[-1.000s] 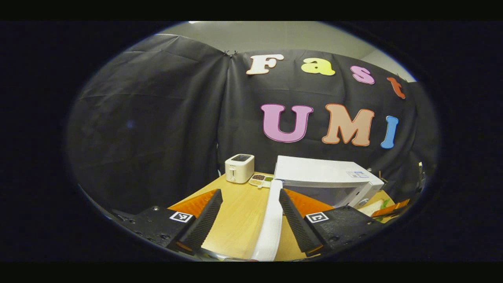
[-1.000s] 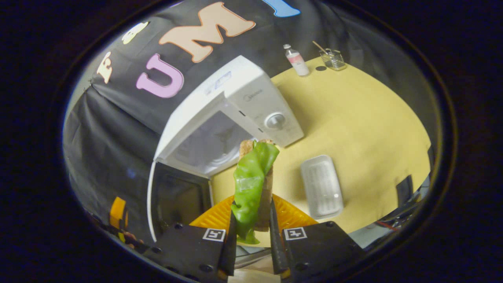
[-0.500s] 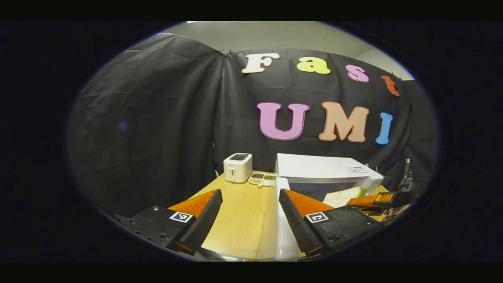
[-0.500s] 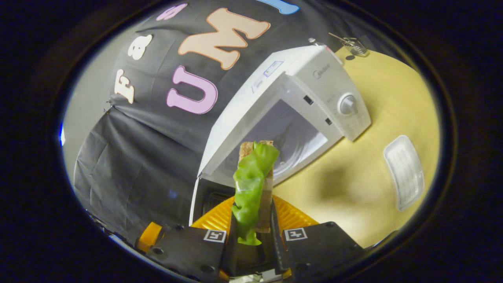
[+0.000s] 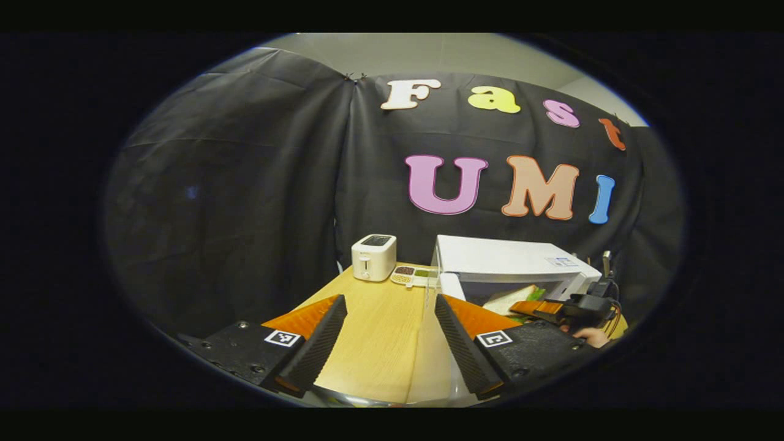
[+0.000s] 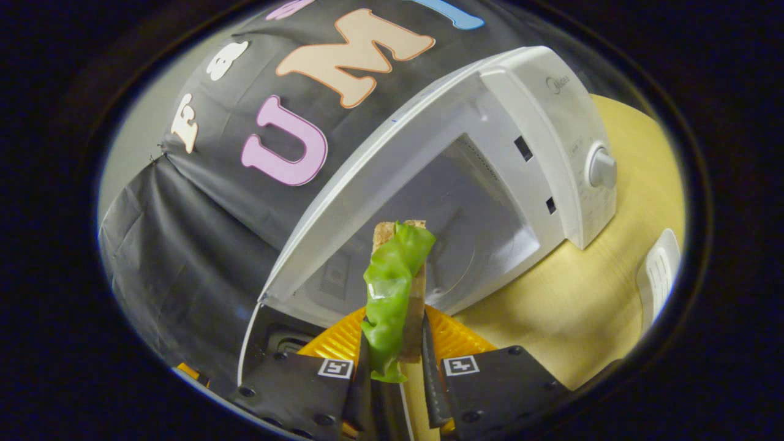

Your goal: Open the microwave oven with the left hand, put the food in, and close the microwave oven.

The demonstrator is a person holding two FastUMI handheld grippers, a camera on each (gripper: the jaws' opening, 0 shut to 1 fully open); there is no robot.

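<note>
mock kitchen booth | black cloth wall (image 5: 233,184) | wood table (image 5: 380,318) w/ toaster (image 5: 373,257), microwave (image 6: 478,184)

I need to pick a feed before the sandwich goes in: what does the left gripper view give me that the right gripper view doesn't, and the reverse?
Left gripper view adds the toaster and a small snack dish far back on the table, the open left gripper, and a side look at the right gripper by the microwave opening. Right gripper view adds the cavity, the knob, a white tray, and the right gripper shut on the sandwich. Both share the microwave, sandwich and table.
</note>
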